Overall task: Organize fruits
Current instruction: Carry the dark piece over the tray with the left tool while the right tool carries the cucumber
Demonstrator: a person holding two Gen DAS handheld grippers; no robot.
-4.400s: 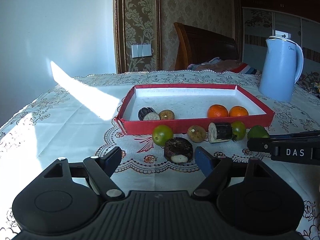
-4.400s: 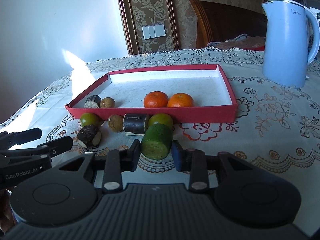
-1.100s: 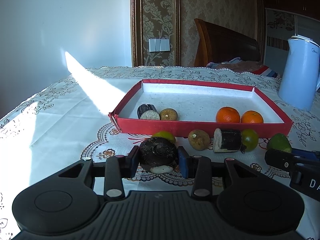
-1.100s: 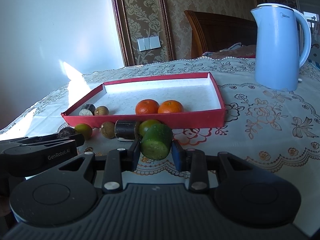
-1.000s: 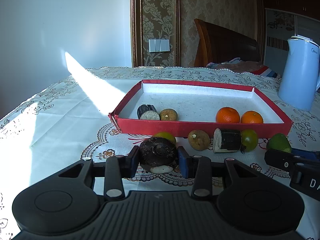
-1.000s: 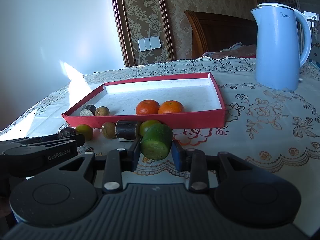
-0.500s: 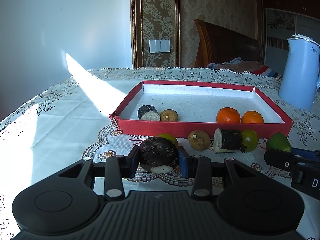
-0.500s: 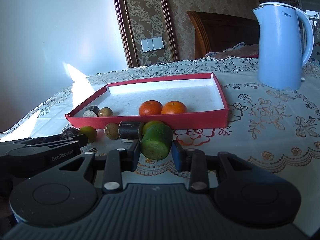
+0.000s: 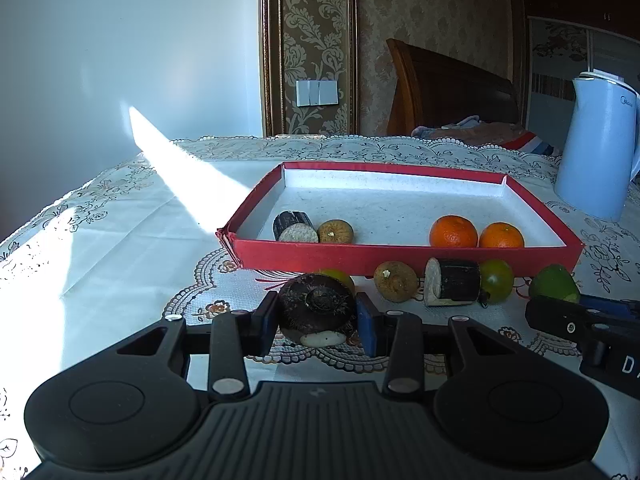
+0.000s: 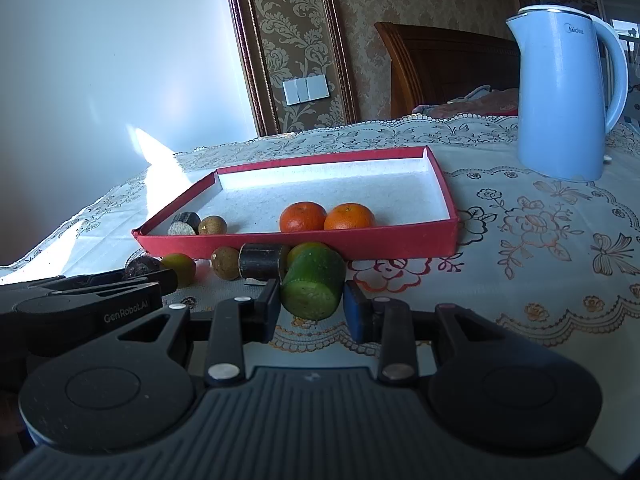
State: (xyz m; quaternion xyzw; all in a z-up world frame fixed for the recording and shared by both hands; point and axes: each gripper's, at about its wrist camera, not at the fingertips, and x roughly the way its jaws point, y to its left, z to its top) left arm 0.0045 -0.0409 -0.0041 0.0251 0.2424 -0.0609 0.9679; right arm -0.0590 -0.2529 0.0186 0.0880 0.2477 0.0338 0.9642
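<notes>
My left gripper is shut on a dark round fruit and holds it just in front of the red tray. My right gripper is shut on a green cut fruit piece, also in front of the red tray. Inside the tray lie two oranges, a dark stub and a brown fruit. On the cloth before the tray lie a brown fruit, a dark cylinder and small green fruits.
A light blue kettle stands at the back right of the table, also in the left wrist view. The table has a lace cloth. A wooden headboard and a wall stand behind.
Both grippers have lifted slightly with their fruits still held. Earlier the left gripper was open around the dark fruit and has since shut on it.
</notes>
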